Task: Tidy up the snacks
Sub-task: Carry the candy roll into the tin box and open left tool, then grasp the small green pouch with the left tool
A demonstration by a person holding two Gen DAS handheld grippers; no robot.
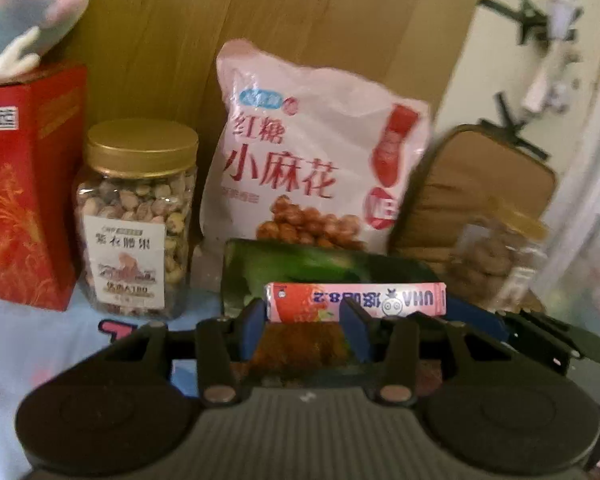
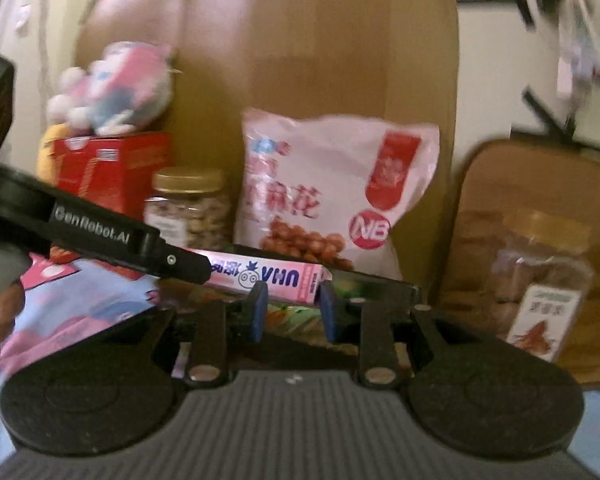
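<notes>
A pink UHA candy stick pack (image 1: 356, 302) lies on top of a dark green packet (image 1: 300, 268). My left gripper (image 1: 305, 326) has its blue pads on either side of the pack's left part, jaws partly closed around it. In the right wrist view the same pink pack (image 2: 276, 278) lies crosswise; my right gripper (image 2: 293, 312) is open, its pads just below the pack's right end. The left gripper's black body (image 2: 100, 236) reaches in from the left over the pack.
A pink bag of twisted dough snacks (image 1: 320, 160) leans on a cardboard backing (image 1: 260, 20). A gold-lidded nut jar (image 1: 136, 216) and a red box (image 1: 24, 184) stand left, a plush toy (image 2: 116, 88) on the box. A second jar (image 2: 540, 284) and a tan cushion (image 2: 520, 184) stand right.
</notes>
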